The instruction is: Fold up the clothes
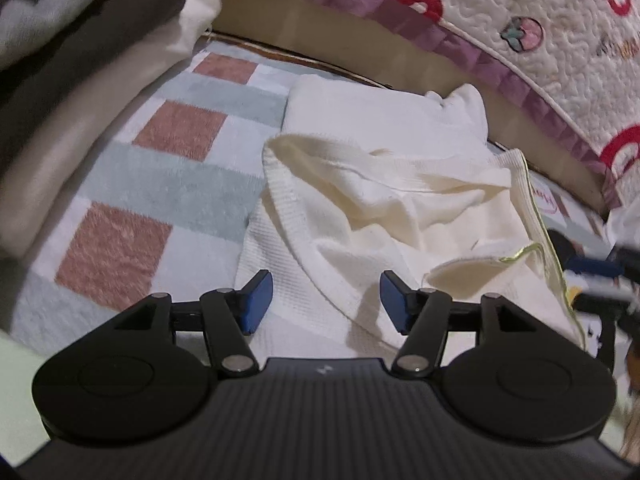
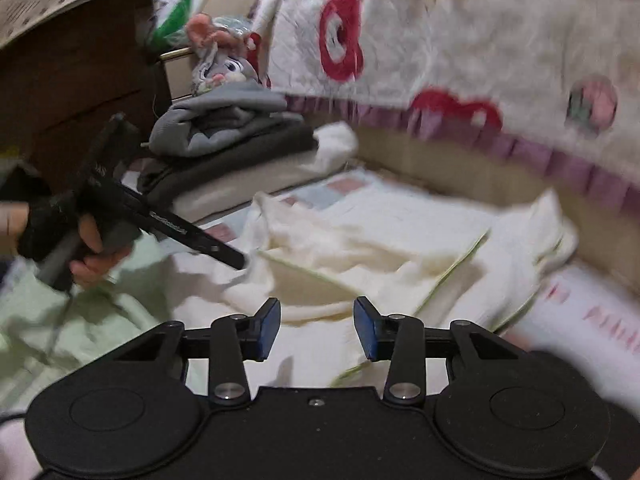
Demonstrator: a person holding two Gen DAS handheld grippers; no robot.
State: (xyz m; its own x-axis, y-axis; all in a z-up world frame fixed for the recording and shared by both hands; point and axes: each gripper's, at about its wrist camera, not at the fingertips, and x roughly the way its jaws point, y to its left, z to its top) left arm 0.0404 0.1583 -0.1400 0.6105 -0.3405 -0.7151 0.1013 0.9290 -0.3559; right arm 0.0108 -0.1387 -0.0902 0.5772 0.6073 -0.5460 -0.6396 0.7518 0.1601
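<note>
Cream garment [image 1: 384, 184] lies rumpled on the checked blanket [image 1: 160, 184]; my left gripper [image 1: 326, 300] and right gripper [image 2: 317, 328] both hover over its near edge, fingers spread, gripping nothing.

Each gripper, left [image 1: 326, 300] and right [image 2: 317, 328], had a black ribbed body, silver pivot screws behind the jaws and blue pads [image 1: 256, 300].
</note>
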